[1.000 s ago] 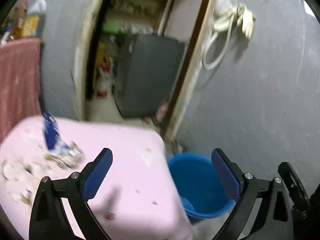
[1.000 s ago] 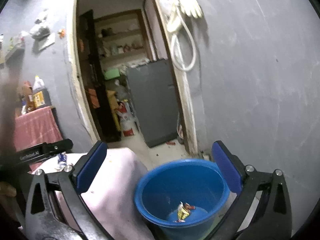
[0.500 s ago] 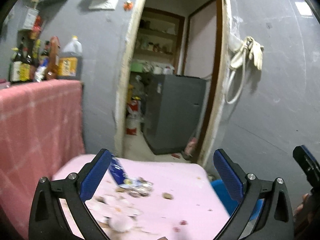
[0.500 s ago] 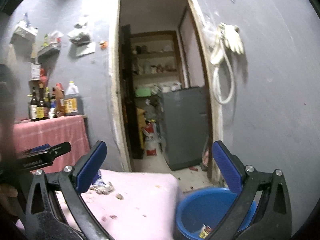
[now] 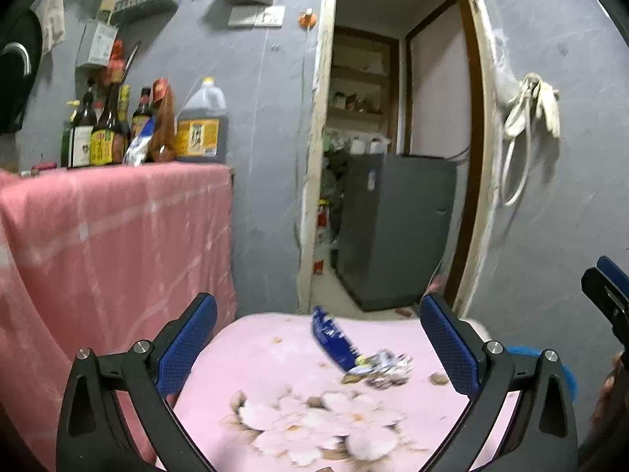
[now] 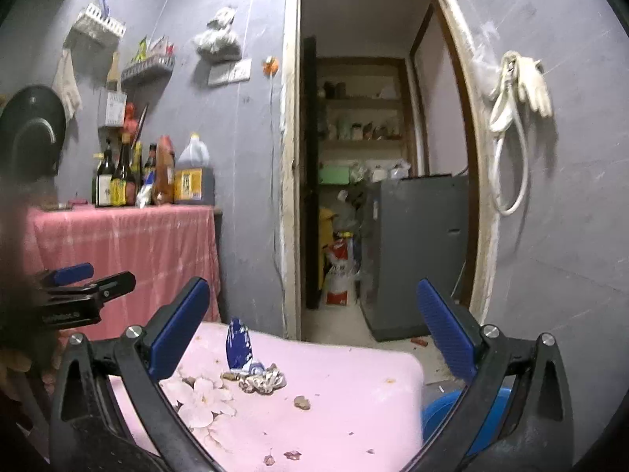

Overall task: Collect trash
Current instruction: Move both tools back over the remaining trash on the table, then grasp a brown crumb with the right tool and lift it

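Hazard entry: your left gripper (image 5: 318,348) and right gripper (image 6: 312,330) both gape wide and empty above the pink table (image 6: 354,401), where the blue wrapper (image 5: 334,340) leans on crumpled foil (image 5: 387,369); a careless pinch may scatter crumbs short of the blue bin (image 6: 436,413).

dim indoor light | soft shadows cast on grey plaster wall (image 6: 570,236) | motion blur on pink floral cloth-covered table (image 5: 275,413) | fisheye bending, black vignette at edges
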`<state>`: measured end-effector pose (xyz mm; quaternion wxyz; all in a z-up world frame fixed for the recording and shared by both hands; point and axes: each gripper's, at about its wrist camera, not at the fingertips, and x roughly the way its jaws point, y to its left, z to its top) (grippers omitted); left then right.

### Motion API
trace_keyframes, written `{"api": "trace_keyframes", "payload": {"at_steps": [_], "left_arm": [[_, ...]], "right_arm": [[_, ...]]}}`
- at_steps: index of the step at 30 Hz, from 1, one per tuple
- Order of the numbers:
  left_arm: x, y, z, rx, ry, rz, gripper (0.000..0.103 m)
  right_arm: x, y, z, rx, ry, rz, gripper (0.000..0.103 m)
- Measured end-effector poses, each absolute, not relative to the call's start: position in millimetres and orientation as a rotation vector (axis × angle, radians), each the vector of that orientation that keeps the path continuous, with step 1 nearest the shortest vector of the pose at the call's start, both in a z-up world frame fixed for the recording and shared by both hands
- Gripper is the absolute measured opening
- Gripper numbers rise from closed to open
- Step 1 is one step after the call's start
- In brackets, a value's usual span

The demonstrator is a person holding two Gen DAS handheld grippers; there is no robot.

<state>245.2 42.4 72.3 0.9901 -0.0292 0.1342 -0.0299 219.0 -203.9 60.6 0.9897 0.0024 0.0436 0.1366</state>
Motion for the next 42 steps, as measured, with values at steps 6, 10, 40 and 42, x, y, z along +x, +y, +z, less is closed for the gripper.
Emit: {"api": "trace_keyframes", "payload": {"at_steps": [6, 10, 40, 42], "left_arm": [[278, 51, 34, -0.03, 0.412, -0.08, 0.101], [305, 49, 6, -0.014, 0.543, -0.074, 0.101], [400, -4, -53, 0.113, 0.923, -0.306, 0.045], [402, -7, -52, 0.118, 0.927, -0.315, 0.045]], "right_arm": [[259, -189, 29, -0.024, 0.209, 0.3, 0.103], [287, -185, 7, -0.029, 0.338, 0.308, 0.102], [374, -171, -76, -0.042, 0.909, 0.458, 0.036], [374, -172, -78, -0.034, 0.918, 0.463, 0.036]]}}
